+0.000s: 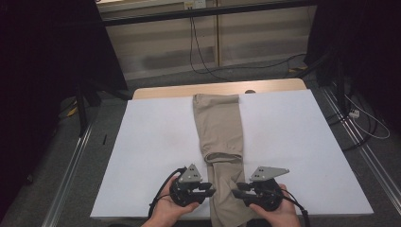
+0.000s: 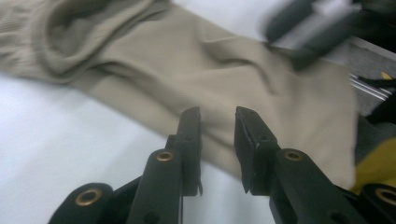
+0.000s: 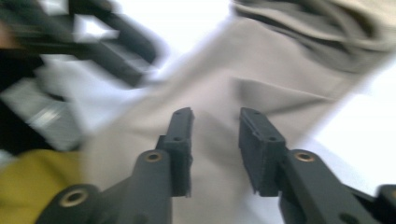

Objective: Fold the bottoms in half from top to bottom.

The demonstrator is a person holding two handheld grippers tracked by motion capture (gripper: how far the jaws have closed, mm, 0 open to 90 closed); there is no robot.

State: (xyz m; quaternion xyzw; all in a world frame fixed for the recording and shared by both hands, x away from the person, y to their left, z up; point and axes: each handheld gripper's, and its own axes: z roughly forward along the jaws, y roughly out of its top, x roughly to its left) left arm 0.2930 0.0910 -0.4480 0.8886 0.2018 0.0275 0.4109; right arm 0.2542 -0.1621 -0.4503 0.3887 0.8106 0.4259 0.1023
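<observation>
A pair of beige trousers [image 1: 218,125] lies as a long narrow strip down the middle of the white table top [image 1: 156,142], with a ribbed end folded over near the front. My left gripper [image 1: 211,190] sits at the cloth's left edge and my right gripper [image 1: 235,193] at its right edge, tips facing each other. In the left gripper view the left gripper [image 2: 217,114] stands open just above the beige cloth [image 2: 187,70]. In the right gripper view the right gripper [image 3: 215,114] is open over the cloth [image 3: 261,70], nothing pinched.
The near end of the trousers hangs over the table's front edge between the person's hands. A bare wooden strip [image 1: 165,91] runs along the far edge. Metal rails [image 1: 359,142] and cables lie on the floor at both sides.
</observation>
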